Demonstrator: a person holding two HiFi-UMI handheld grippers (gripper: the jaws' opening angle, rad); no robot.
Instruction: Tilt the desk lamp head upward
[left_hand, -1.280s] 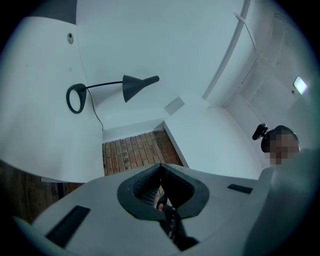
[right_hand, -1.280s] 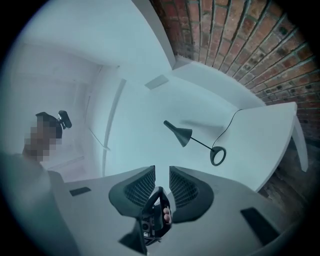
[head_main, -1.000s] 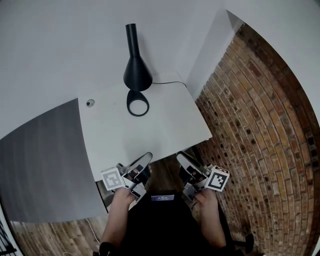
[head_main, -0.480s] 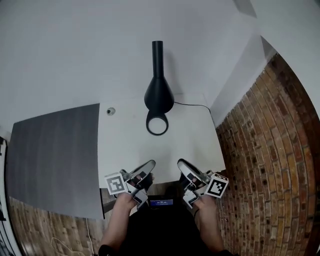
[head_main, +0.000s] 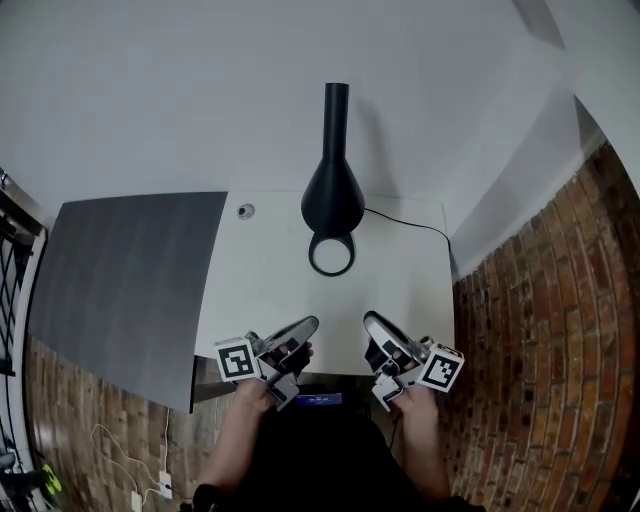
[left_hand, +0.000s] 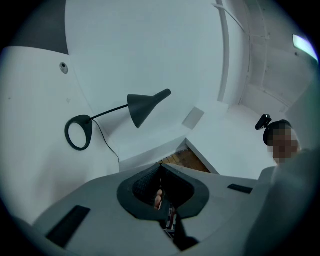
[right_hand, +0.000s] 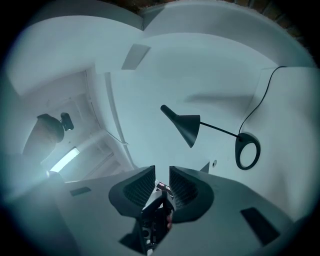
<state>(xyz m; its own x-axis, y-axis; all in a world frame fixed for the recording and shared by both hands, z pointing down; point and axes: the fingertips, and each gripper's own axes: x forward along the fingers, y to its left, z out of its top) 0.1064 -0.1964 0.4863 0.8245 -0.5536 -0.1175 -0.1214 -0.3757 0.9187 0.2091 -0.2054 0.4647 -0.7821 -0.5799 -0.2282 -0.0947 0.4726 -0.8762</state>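
A plain white wall (head_main: 180, 90) fills the top of the head view, meeting a second white wall (head_main: 520, 170) in a corner at the upper right. Below it stands a white bench (head_main: 260, 290) with a small round grommet (head_main: 245, 211) near its back edge. A flat grey panel (head_main: 120, 290) adjoins the bench on the left. A brown brick-patterned floor (head_main: 540, 340) runs down the right side and shows again at lower left, where loose cables (head_main: 135, 455) lie. A bright strip light (right_hand: 64, 160) glows at the left of the right gripper view.

The desk lamp (head_main: 333, 195) stands at the desk's (head_main: 260, 300) back; a grommet (head_main: 245, 211), perhaps, lies left.
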